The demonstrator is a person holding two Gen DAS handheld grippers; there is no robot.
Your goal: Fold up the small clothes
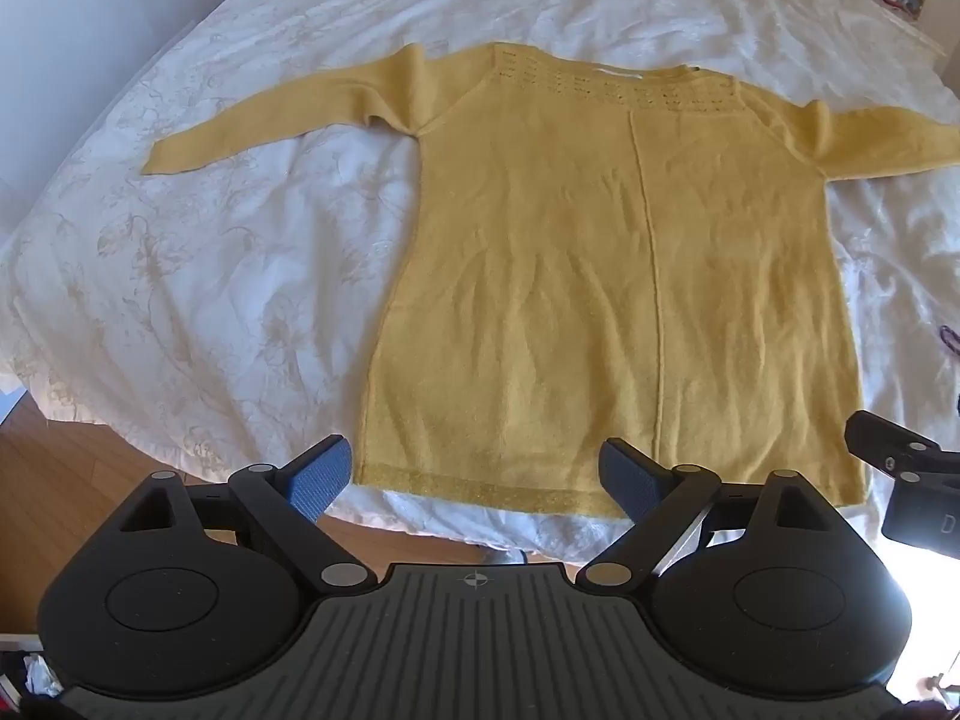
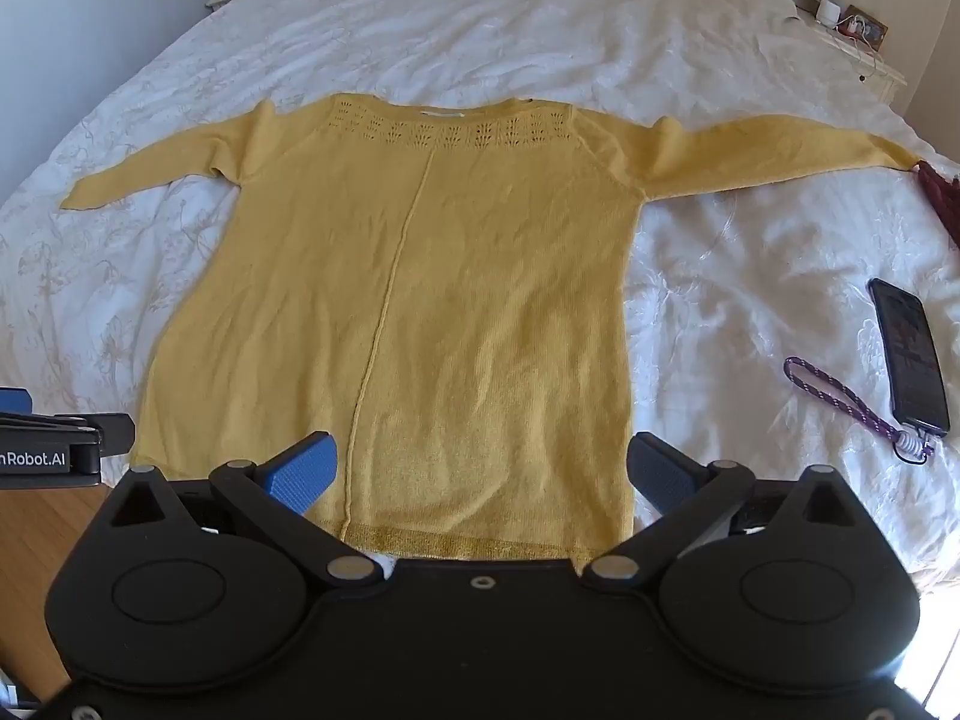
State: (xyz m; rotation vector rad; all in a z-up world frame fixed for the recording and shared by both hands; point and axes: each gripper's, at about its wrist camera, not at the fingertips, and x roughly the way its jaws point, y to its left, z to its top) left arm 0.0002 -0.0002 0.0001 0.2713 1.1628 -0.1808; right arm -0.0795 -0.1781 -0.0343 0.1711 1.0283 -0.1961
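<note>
Near the bed's [image 2: 720, 252] front edge, our left claw [image 1: 474, 477] and right claw [image 2: 480, 468] hover open above the flat yellow sweater's [image 2: 420, 300] hem.

The yellow sweater [image 2: 420, 300] lies flat on the white bedspread [image 2: 720, 276], sleeves spread to both sides. Left of the body, below the left sleeve, bare bedspread gives open passage. On the right, a smartphone [image 2: 909, 354] with a purple wrist strap [image 2: 840, 396] lies near the bed edge, well apart from the sweater body. A dark red cloth [image 2: 939, 192] touches the right cuff.
</note>
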